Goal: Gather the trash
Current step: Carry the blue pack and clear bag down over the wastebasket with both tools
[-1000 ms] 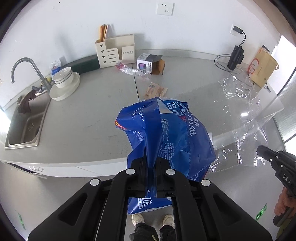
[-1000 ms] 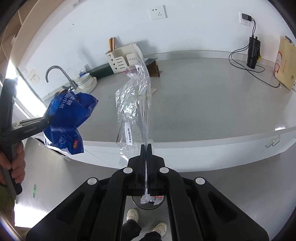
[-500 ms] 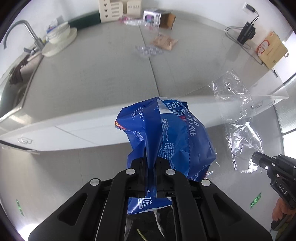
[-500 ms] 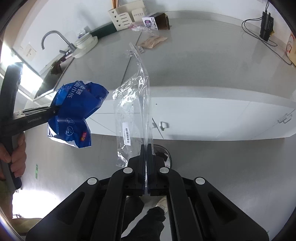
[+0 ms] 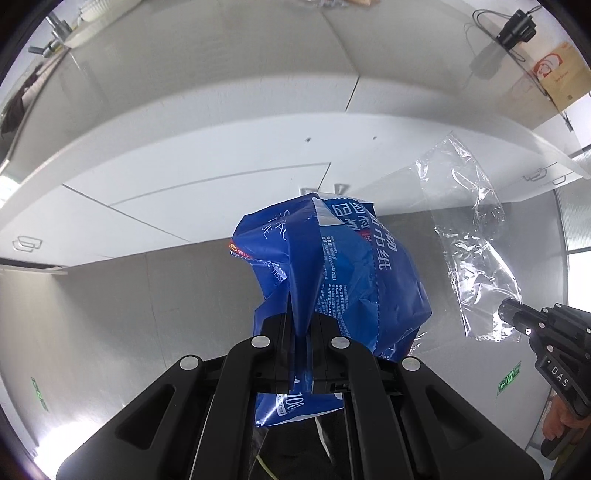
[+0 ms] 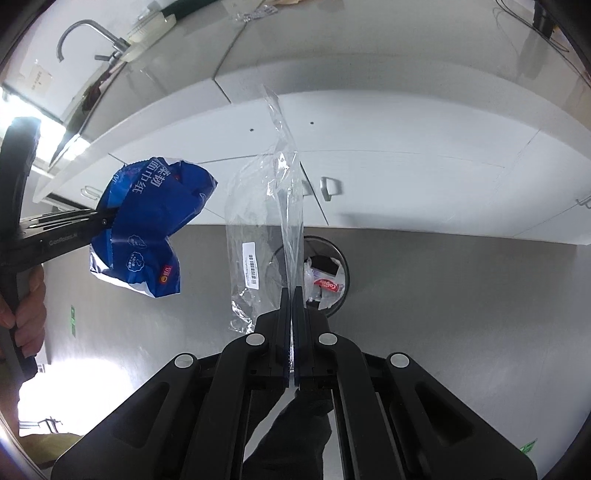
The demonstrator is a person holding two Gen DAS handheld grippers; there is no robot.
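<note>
My left gripper [image 5: 300,321] is shut on a crumpled blue tissue wrapper [image 5: 340,273] and holds it in the air over the floor in front of the cabinets; it also shows in the right wrist view [image 6: 147,225]. My right gripper [image 6: 293,295] is shut on a clear plastic bag [image 6: 266,221], which hangs up in front of it; the bag also shows in the left wrist view [image 5: 469,236]. A round trash bin [image 6: 328,273] holding a toothpaste box and other litter stands on the floor just beyond the clear bag.
White cabinet fronts [image 6: 406,177] with metal handles run under the grey countertop [image 5: 221,48]. A sink with a tap [image 6: 88,33] is at the left. A charger with cable [image 5: 517,29] and a brown envelope [image 5: 557,74] lie on the counter's right end.
Both grippers have tilted downward and lowered with their loads. The counter has slid to the top of both views, and the trash bin has come fully into the right wrist view.
</note>
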